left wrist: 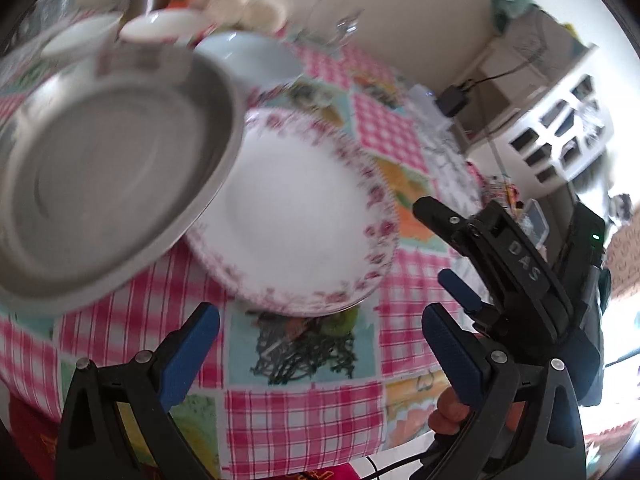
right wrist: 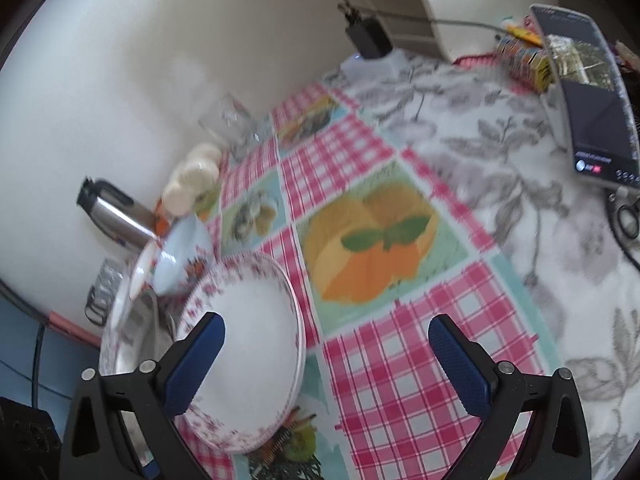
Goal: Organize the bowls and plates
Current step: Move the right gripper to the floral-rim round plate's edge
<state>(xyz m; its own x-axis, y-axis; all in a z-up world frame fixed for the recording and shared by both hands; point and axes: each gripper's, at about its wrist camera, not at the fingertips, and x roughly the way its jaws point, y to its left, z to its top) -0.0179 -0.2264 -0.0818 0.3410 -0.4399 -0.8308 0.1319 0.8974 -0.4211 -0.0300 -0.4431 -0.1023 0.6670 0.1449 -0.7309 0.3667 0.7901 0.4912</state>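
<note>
A white plate with a pink floral rim lies on the checked tablecloth, on top of another plate; it also shows in the right wrist view. A steel bowl sits to its left, its rim over the plate's edge. A light blue bowl and white bowls stand behind. My left gripper is open and empty, just in front of the plate. My right gripper is open and empty, its left finger over the plate; it shows in the left wrist view to the plate's right.
A steel thermos, a glass and round cream lids stand along the back wall. A phone on a stand, scissors and a white plastic basket are to the right.
</note>
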